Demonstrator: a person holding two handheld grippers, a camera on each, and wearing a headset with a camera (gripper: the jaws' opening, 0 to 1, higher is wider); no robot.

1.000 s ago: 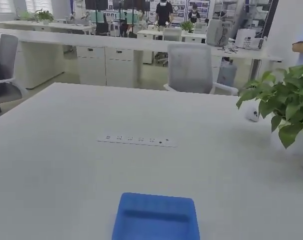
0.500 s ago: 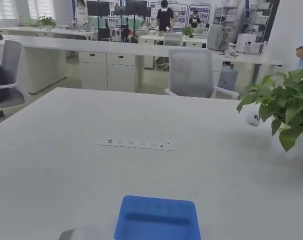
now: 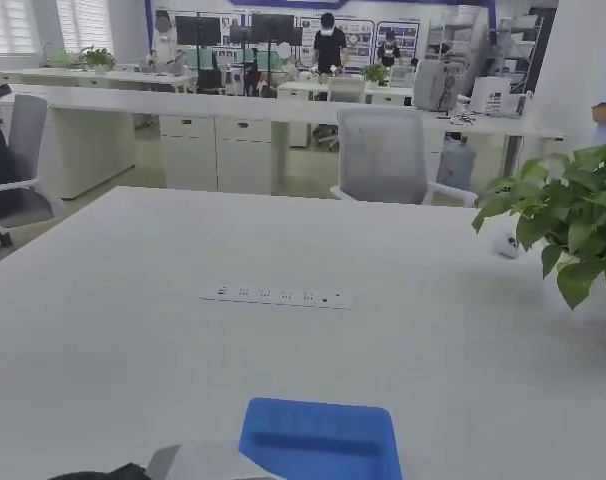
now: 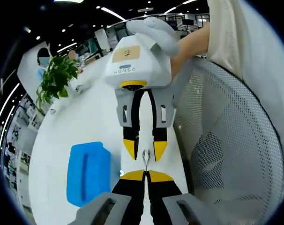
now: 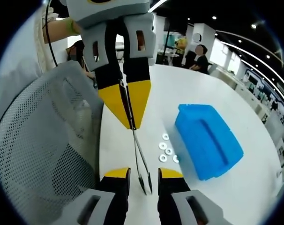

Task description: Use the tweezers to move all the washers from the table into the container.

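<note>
The left hand-held gripper (image 5: 129,123) clamps the tweezers (image 5: 138,159); the right hand-held gripper (image 5: 144,174) gapes around their tips. One's grey casing (image 3: 188,462) has newly appeared beside the container (image 3: 320,437) at the worktop's (image 3: 283,350) near edge.

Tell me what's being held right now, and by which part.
The left claw is shut on the tweezers near one end; the other end sticks out between the right claw's open jaws.

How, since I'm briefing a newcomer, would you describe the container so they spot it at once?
Start at the big white table. On the near side of its power strip sits the container, a rectangular tub with rounded corners. It is bright blue, and far bigger than the small pale washers beside it.
</note>
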